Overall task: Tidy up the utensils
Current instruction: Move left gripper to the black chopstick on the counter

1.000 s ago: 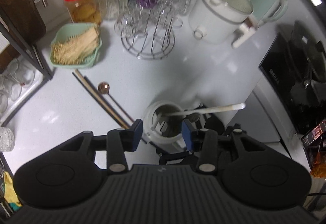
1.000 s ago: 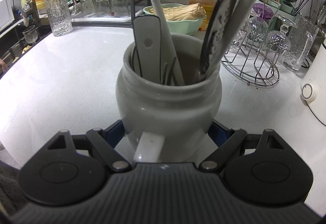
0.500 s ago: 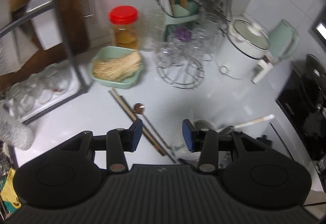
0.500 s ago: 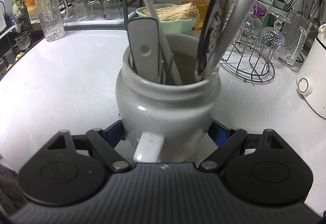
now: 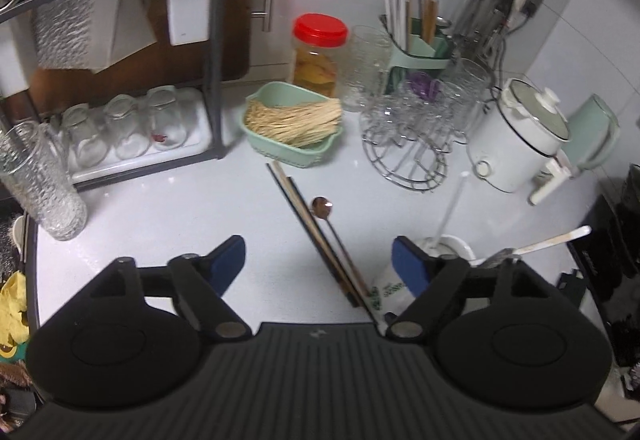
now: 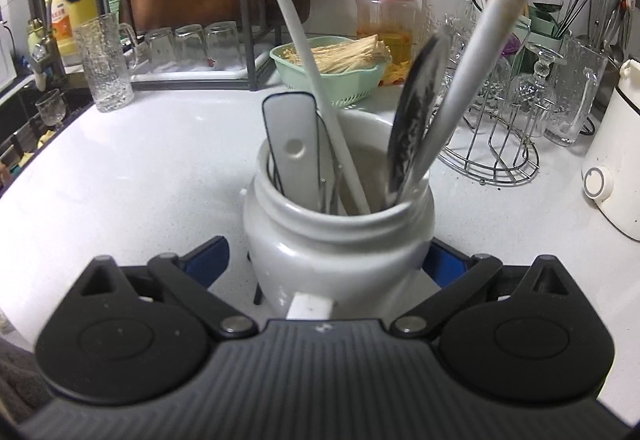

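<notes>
The left gripper [image 5: 318, 264] hangs over the white counter [image 5: 160, 208] with its jaws just opened wide and nothing between the pads, the chopsticks [image 5: 316, 236] and a small spoon [image 5: 326, 216] lying on the counter's middle below it. The right gripper [image 6: 326, 260] has just spread its jaws to either side of the white jar [image 6: 340, 240]; its pads seem clear of the jar's wall, though the right one is half hidden. The jar stands mid-counter holding a spatula [image 6: 298, 148], a ladle [image 6: 416, 120] and white handles.

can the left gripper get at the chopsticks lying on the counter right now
Probably yes. The left gripper is open and empty, and the chopsticks lie bare on the counter between its fingers, with only the copper spoon alongside.
</notes>
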